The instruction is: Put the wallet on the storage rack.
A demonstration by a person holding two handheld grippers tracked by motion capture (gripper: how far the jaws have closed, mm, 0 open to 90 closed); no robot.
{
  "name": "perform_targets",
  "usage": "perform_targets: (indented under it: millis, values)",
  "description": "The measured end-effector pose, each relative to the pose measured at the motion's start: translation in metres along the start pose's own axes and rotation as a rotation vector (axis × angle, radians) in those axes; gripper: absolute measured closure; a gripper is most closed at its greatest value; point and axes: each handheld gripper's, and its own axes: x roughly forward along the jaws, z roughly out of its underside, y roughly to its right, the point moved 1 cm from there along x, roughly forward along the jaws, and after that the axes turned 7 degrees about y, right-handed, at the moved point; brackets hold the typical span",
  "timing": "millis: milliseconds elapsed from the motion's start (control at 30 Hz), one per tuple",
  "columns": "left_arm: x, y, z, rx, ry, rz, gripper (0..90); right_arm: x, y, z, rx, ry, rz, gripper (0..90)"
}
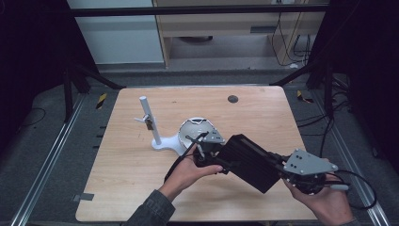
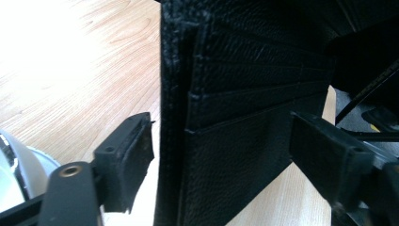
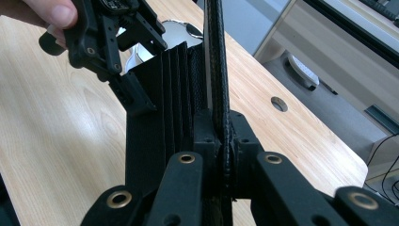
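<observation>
On the left of the wooden surface (image 1: 141,160) stands a white stand (image 1: 149,123), a slim upright post on a rounded foot, with a small clip partway up. Just right of it sits a round silvery dish (image 1: 194,128), smooth and shiny. The left tongs (image 1: 208,151) are at the near-left end of a black wallet (image 1: 247,162), which hangs in the air above the surface between the two hands. In the left gripper view the wallet (image 2: 235,117) shows grained leather, stitched edges and stacked card slots; the left tongs (image 2: 221,155) are spread, their pads on either side of it, neither pressing. The right gripper view shows the wallet (image 3: 174,94) edge-on, with pleated, accordion-like folds fanning out. There the right tongs (image 3: 220,141) pinch its stitched edge tightly. Further right, a dark round hole (image 1: 232,99) marks the surface.
</observation>
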Motion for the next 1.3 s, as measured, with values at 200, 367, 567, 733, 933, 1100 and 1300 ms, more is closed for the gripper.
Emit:
perform_targets:
  millis: [200, 367, 567, 733, 933, 1100, 1300]
  values:
    - [-0.007, -0.003, -0.003, -0.027, 0.009, 0.047, 43.5, 0.002, -0.001, 0.000, -0.002, 0.003, -0.006, 84.4]
    - [-0.015, -0.005, -0.005, -0.048, 0.005, 0.064, 62.6, 0.006, -0.002, 0.005, 0.001, -0.009, -0.014, 84.2]
    - [-0.021, -0.003, -0.007, -0.047, -0.005, 0.065, 79.1, 0.011, -0.003, 0.012, -0.004, -0.032, -0.017, 83.9]
    - [-0.026, 0.000, -0.011, -0.005, -0.039, 0.041, 80.3, 0.017, -0.004, 0.024, 0.001, -0.056, -0.018, 83.5]
    - [-0.031, 0.003, -0.013, 0.024, -0.045, 0.017, 80.6, 0.023, -0.006, 0.032, 0.011, -0.062, -0.027, 82.6]
    - [-0.037, 0.005, -0.018, 0.049, -0.039, 0.002, 80.7, 0.026, -0.006, 0.037, 0.021, -0.062, -0.029, 81.4]
    - [-0.042, 0.007, -0.024, 0.059, -0.035, -0.022, 80.8, 0.029, -0.009, 0.040, 0.031, -0.059, -0.038, 79.6]
